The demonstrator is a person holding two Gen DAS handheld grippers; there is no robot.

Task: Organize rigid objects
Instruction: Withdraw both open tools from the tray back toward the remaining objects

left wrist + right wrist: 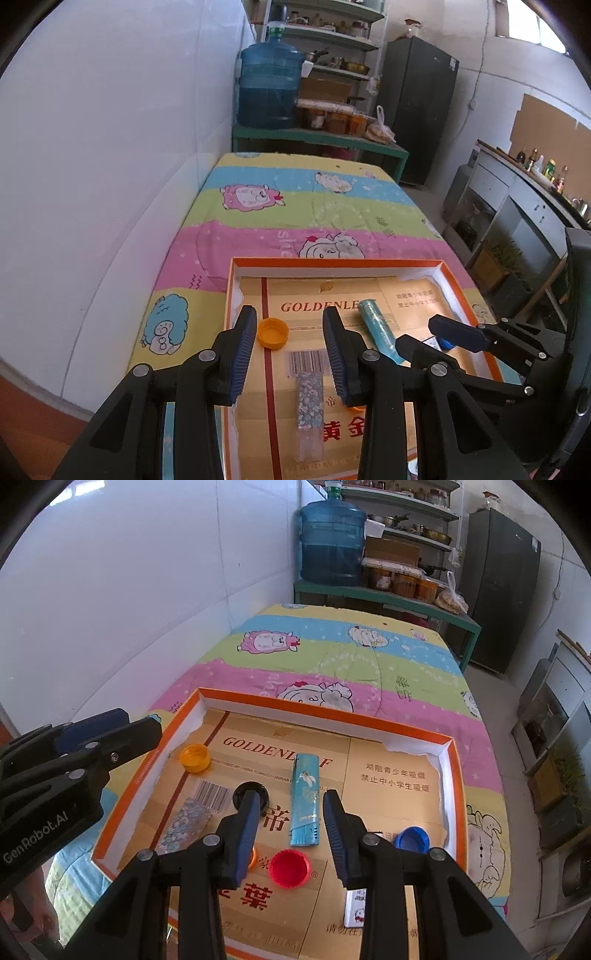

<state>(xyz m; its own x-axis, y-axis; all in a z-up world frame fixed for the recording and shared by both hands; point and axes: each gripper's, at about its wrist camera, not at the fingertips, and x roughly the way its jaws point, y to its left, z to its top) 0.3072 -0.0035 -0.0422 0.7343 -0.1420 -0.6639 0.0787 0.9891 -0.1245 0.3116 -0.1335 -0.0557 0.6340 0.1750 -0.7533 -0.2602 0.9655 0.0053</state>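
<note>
Both my tongs hang released over the orange-rimmed box (pixel 325 707), nothing between the pads: left tongs (pixel 290 343), right tongs (pixel 291 821). Nearest me in the box: red cap (pixel 289 868), white lighter (pixel 354 912). Then teal lighter (pixel 304 799), blue cap (pixel 412 839), black cap (pixel 246 789). Farthest: orange cap (pixel 194 757). Box sits on the bed (pixel 332 657).
</note>
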